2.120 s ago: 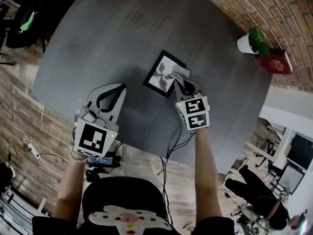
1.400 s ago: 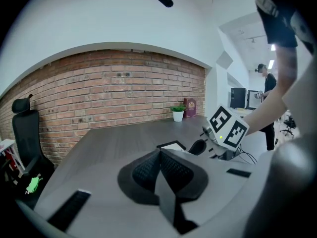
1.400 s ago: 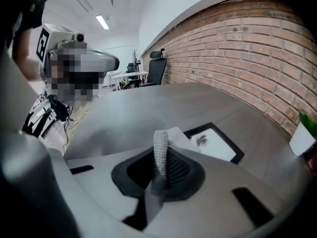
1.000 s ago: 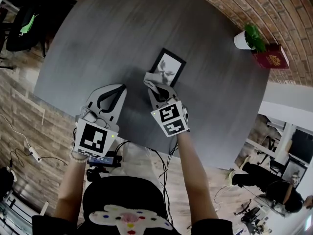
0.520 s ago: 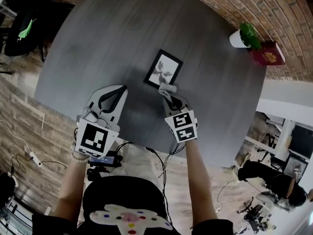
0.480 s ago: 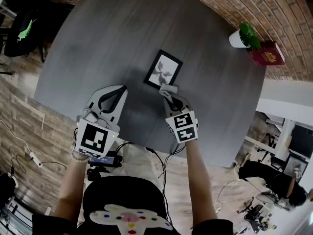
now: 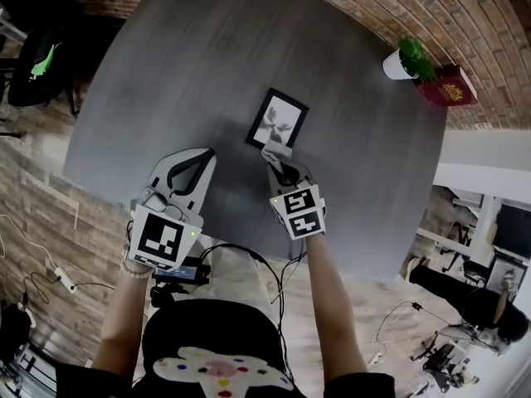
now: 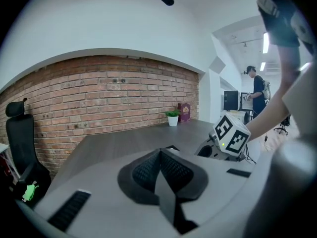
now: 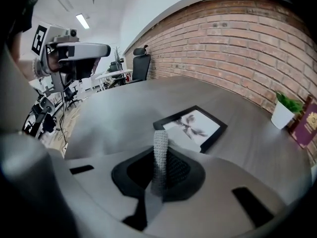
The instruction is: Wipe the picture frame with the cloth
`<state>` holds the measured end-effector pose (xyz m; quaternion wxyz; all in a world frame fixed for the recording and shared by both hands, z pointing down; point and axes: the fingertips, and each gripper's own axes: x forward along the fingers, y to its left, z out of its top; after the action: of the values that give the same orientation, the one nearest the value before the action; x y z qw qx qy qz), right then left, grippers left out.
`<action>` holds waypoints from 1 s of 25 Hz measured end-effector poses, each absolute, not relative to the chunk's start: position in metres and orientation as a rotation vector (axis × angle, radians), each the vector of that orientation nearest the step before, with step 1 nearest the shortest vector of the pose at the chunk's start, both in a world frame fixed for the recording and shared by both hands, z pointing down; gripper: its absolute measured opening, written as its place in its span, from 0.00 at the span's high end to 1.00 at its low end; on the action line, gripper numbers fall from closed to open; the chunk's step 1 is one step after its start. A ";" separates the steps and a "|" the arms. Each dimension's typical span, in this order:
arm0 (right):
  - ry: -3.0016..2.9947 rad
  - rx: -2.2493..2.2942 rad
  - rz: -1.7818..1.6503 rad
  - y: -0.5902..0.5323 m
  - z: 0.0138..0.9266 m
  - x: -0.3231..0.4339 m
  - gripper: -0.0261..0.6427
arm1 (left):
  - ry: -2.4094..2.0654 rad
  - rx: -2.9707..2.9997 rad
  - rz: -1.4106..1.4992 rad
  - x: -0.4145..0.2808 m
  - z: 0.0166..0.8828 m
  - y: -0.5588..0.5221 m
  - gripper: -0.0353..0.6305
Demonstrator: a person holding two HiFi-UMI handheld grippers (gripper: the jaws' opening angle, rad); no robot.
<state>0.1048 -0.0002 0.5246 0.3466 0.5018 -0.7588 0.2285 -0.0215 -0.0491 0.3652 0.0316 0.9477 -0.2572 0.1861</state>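
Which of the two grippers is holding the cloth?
The right gripper: its jaws pinch the grey cloth; the left gripper is shut on nothing.

open tabletop left of and beyond picture frame, plant pot and book at far-right edge

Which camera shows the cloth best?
The right gripper view: the cloth stands up close, a knitted strip pinched between the right gripper's shut jaws. The head view shows only a small pale patch of it by the picture frame's near edge. The left gripper view shows none of it.
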 end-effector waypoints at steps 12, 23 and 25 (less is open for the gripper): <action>-2.077 1.356 0.554 -0.023 0.505 0.051 0.92 | -0.766 2.968 0.574 -0.046 0.350 -0.034 0.93; -2.063 1.743 0.452 0.030 0.411 0.091 0.92 | -0.649 3.073 0.456 -0.033 0.305 -0.016 0.93; -2.051 1.805 0.427 0.041 0.394 0.095 0.92 | -0.632 3.092 0.445 -0.033 0.298 -0.012 0.93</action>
<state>0.0950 0.0407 0.3945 0.1870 0.6410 -0.7287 0.1517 -0.0325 -0.0121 0.2976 -0.0229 0.9699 -0.1982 0.1397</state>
